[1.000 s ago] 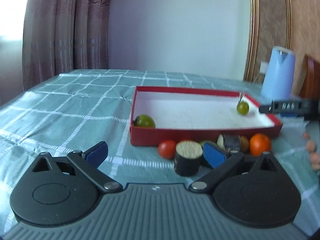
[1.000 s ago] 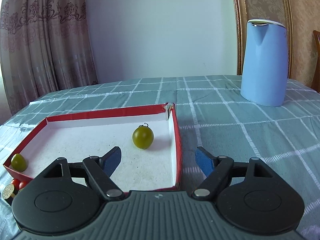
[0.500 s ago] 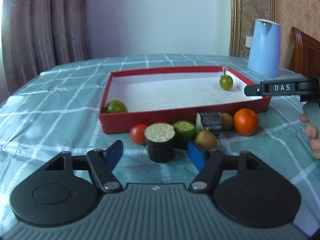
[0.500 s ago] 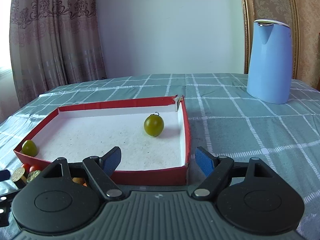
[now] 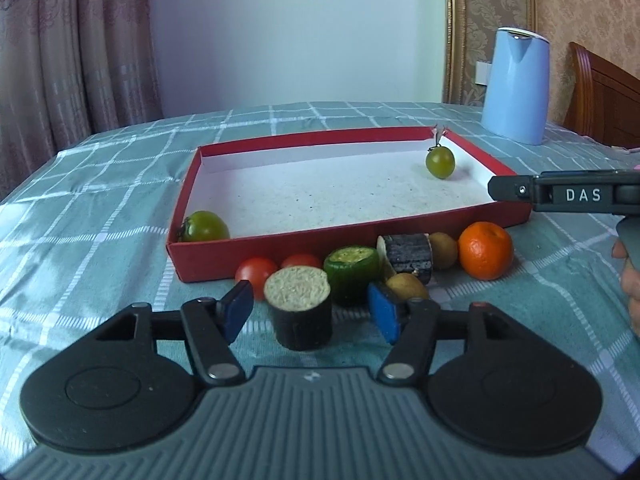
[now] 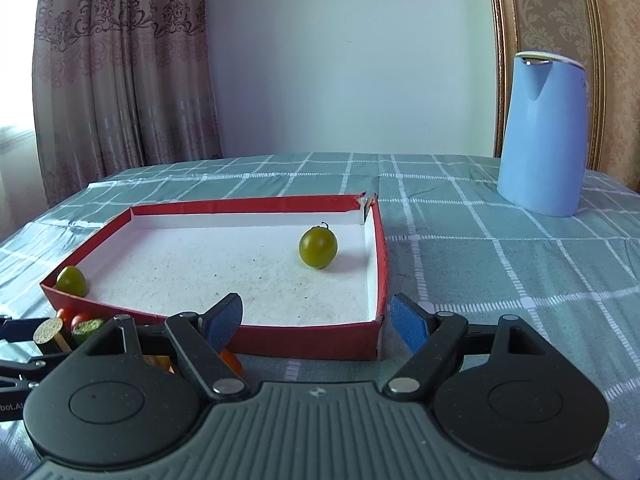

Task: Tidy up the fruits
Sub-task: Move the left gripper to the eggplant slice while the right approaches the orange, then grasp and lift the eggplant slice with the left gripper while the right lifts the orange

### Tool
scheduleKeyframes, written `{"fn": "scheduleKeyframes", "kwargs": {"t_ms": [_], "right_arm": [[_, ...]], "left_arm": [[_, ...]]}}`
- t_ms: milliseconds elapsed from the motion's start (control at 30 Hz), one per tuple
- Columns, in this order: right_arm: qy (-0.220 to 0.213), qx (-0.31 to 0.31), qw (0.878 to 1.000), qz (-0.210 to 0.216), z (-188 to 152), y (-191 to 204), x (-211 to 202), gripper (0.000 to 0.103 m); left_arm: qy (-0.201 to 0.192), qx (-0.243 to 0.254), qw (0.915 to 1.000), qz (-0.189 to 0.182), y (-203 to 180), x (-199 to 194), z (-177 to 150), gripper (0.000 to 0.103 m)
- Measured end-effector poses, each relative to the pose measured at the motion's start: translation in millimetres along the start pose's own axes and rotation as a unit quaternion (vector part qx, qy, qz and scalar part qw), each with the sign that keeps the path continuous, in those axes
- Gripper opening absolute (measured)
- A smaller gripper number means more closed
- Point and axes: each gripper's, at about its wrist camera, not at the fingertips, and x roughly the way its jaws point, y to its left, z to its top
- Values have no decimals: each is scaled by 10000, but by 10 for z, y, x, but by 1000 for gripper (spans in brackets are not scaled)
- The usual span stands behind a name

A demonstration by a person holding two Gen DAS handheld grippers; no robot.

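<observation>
A home dining room is showing here. Patterned curtains (image 6: 120, 80) are hanging by the window, a blue kettle (image 6: 544, 132) is standing on the checked-cloth bench (image 6: 500, 264), and a wooden chair (image 5: 604, 96) is sitting against damask wallpaper (image 5: 580, 4).

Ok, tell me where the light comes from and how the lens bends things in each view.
Left wrist view: soft daylight from the left, the tablecloth brighter there; the green tomato shadows rightward; the kettle leans inward from fisheye bending. Right wrist view: bright window glow behind the curtain at far left; the gilt frame bows; corners go dark.
</observation>
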Motion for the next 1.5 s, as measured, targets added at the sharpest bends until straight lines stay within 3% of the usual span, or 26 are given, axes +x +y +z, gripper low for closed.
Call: {"fn": "scheduleKeyframes", "kwargs": {"t_ms": [167, 300, 500, 633, 833, 967, 1133, 1167, 1200, 1300, 1500], "right_arm": [[-137, 29, 9999, -56, -13, -16, -63, 81], [-155, 137, 9998, -25, -22, -28, -78, 81], [-74, -117, 9999, -10, -65, 57, -100, 81], [-115, -461, 9987, 178, -135, 152, -187, 81], [-78, -1027, 9938, 410, -206, 366, -256, 81], [247, -1199, 9914, 470, -210, 431, -147, 80], [487, -1156, 9898, 669, -205, 461, -50, 77], [567, -1171, 9888, 731, -210, 470, -29, 70], [654, -1182, 9877, 791, -214, 478, -6, 56], [765, -1071, 9863, 995, -216, 461, 11, 44], [720, -951, 9889, 881, -218, 421, 1, 44]], "left_arm": [[9, 154, 9999, -49, 16, -22, -38, 52], [-39, 232, 9997, -80, 43, -37, -75, 39], [-30, 27, 9995, 316, 113, 30, -46, 41], [197, -230, 9987, 420, 197, 101, -8, 60], [212, -335, 9986, 358, 222, 100, 0, 59], [210, -335, 9986, 360, 226, 105, 1, 59], [162, -294, 9992, 225, 201, 88, -7, 47], [151, -297, 9993, 183, 207, 84, -9, 46], [143, -295, 9993, 158, 201, 80, -11, 44], [138, -258, 9995, 152, 175, 70, -11, 43], [88, -143, 9999, 37, 126, 46, -23, 30]]}}
